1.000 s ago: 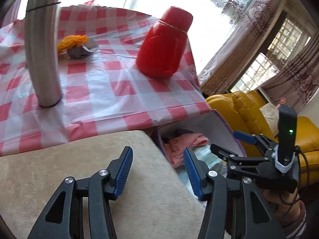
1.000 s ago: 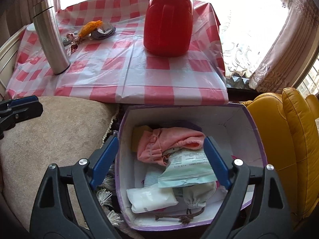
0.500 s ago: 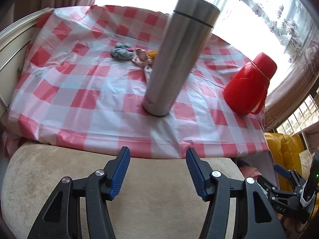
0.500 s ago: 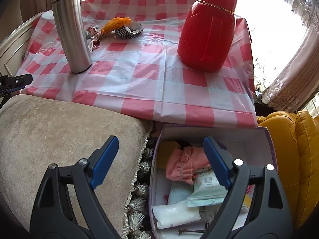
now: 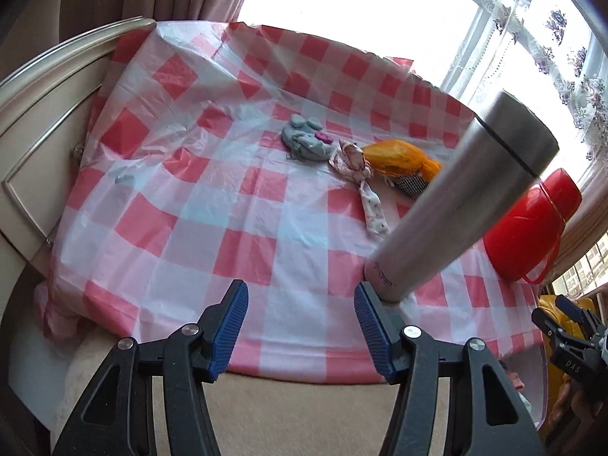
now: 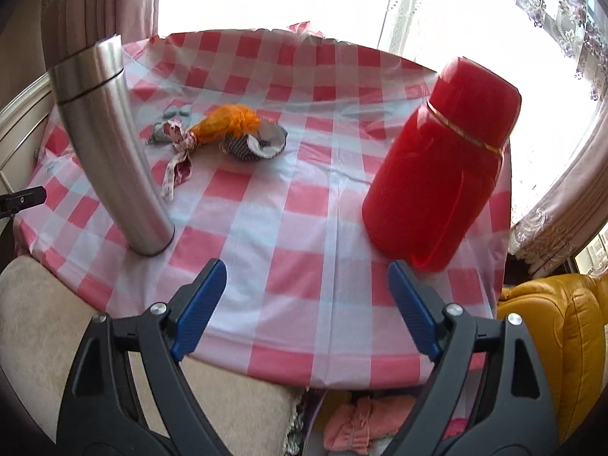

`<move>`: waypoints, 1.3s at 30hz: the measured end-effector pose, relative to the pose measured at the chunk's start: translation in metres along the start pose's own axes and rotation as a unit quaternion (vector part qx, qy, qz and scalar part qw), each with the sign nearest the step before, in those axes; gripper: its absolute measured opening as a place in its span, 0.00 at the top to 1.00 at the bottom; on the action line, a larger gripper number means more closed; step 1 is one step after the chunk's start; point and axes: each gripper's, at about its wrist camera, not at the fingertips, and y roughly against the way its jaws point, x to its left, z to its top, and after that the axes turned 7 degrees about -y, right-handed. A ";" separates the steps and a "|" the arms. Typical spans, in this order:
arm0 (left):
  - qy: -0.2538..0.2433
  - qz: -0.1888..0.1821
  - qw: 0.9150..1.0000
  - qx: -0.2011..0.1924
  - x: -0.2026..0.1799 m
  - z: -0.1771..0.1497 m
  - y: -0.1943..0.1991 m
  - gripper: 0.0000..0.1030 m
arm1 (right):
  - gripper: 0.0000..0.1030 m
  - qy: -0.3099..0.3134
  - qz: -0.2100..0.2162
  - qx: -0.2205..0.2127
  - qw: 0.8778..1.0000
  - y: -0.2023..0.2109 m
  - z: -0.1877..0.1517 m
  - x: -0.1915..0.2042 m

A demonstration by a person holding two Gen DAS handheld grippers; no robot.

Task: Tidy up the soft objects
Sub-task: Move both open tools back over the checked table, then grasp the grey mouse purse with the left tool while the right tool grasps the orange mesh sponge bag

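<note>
left gripper [image 5: 300, 326]: fingers apart, nothing between them, jaws just opened a little; over the near edge of the table
right gripper [image 6: 304, 309]: fingers wide apart, empty; over the near edge, just short of the red flask
table [image 5: 212, 235]: red-and-white checked plastic cloth
steel flask [image 6: 108, 144]: upright, near the near-left edge
red flask [image 6: 440, 167]: upright, near the right edge
soft things: clustered toward the far middle of the table, behind the steel flask
grey pouch [image 5: 306, 142]: leftmost of the cluster, pink button on it
patterned ribbon [image 5: 363, 180]: just right of the pouch, tail trailing toward the near edge
orange bundle [image 6: 228, 123]: touching the ribbon's knot
checked cloth [image 6: 254, 143]: crumpled, right next to the orange bundle
box [image 6: 349, 425]: below the near edge, only partly seen, pink cloth inside
cushion [image 6: 34, 326]: beige, against the near-left edge
</note>
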 end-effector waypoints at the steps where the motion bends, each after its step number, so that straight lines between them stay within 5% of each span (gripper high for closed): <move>1: 0.001 0.004 1.000 -0.005 0.004 0.009 -0.001 0.43 | 0.14 -0.001 0.000 -0.006 1.000 -0.004 0.010 0.001; 11: 0.005 0.017 0.997 -0.072 0.036 0.112 -0.010 0.37 | 0.14 0.015 0.027 -0.028 0.999 -0.052 0.102 0.035; 19: 0.034 -0.009 0.996 -0.080 0.063 0.181 -0.045 0.32 | 0.14 0.050 0.038 -0.041 0.997 -0.096 0.157 0.070; 26: 0.075 -0.019 0.996 -0.046 0.079 0.196 -0.093 0.32 | 0.14 0.068 0.073 -0.014 0.995 -0.148 0.172 0.094; 39: 0.035 -0.005 0.999 0.024 0.050 0.197 -0.173 0.25 | 0.11 0.131 0.108 0.019 0.985 -0.220 0.165 0.134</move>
